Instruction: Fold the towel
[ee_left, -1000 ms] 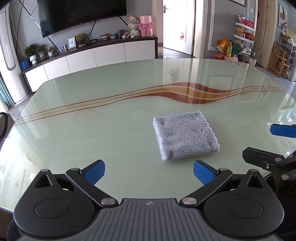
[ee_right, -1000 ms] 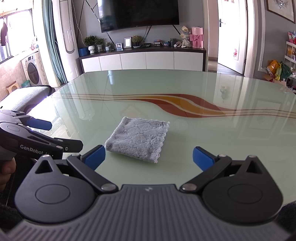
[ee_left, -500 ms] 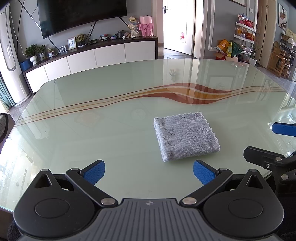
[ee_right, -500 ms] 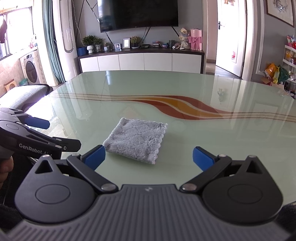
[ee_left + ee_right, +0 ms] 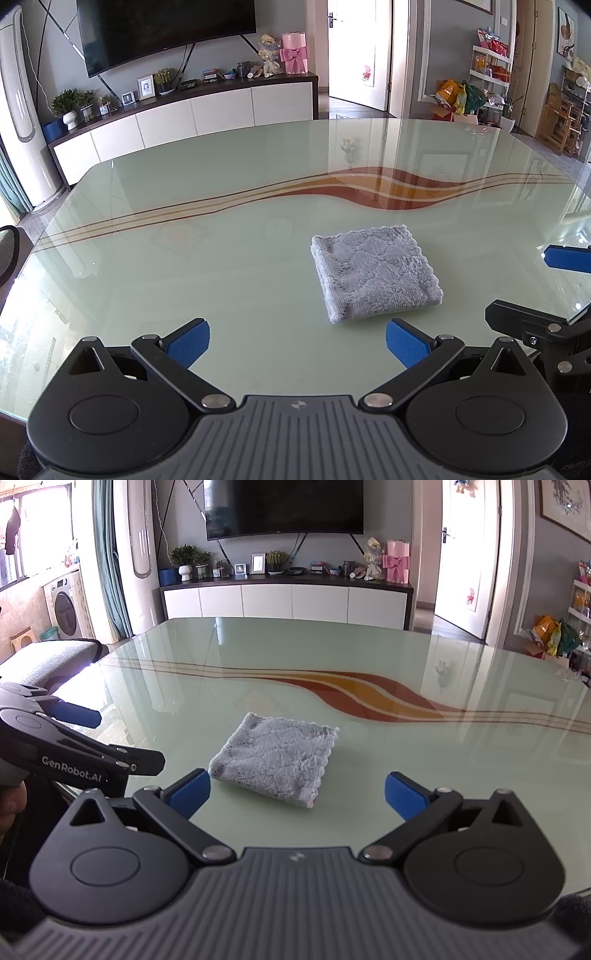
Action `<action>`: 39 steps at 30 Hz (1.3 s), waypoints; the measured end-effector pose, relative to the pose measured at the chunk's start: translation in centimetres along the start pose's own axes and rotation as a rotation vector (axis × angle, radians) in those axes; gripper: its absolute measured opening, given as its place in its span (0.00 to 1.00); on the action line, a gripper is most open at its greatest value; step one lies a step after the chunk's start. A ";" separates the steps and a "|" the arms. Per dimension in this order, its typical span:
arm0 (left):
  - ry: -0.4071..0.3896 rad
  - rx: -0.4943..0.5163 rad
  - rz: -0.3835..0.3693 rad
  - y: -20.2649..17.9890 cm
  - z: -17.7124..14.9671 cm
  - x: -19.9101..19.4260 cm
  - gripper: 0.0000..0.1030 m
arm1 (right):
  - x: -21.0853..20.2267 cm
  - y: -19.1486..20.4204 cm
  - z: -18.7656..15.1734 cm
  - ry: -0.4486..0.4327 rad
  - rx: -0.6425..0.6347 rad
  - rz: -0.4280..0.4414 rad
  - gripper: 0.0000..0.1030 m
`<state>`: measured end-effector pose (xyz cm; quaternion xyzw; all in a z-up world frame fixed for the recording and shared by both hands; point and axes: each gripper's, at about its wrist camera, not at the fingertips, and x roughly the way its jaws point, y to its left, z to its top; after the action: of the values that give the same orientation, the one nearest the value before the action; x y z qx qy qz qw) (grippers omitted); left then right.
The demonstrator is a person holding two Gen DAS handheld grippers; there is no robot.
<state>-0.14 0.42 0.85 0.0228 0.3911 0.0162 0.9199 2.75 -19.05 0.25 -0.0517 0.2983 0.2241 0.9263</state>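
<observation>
Folded grey towel [image 5: 375, 272] lies compact on the glass table [image 5: 221, 258]; left gripper [image 5: 297, 341] and right gripper [image 5: 297, 794], both spread wide and empty, should withdraw without touching it.

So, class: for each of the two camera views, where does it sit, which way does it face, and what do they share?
Left wrist: on the left hand-held gripper, facing across the glass table; the towel lies ahead-right, its own open fingers below.
Right wrist: on the right hand-held gripper, facing likewise; towel ahead-left, left gripper at the left edge.
Shared: folded towel, table, TV.
</observation>
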 end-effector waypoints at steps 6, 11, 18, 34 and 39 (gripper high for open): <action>-0.001 -0.002 0.002 0.0 0.0 0.1 0.99 | -0.1 0.3 0.1 0.002 -0.015 0.011 1.00; -0.003 -0.004 0.000 0.0 -0.1 0.0 0.99 | 0.4 0.4 0.2 0.030 -0.009 0.005 1.00; 0.001 -0.013 0.003 0.0 0.2 -0.1 0.99 | 0.0 0.4 0.4 0.019 -0.014 -0.001 1.00; -0.009 -0.013 -0.007 -0.3 0.9 -1.1 1.00 | -0.2 0.3 1.0 0.033 0.008 -0.007 1.00; -0.002 0.003 0.010 -0.5 0.9 -0.9 1.00 | -0.2 0.2 1.2 0.037 0.014 -0.005 1.00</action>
<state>-0.14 -0.14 2.13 0.0262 0.3901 0.0199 0.9202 3.16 -18.68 1.30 -0.0501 0.3168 0.2189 0.9215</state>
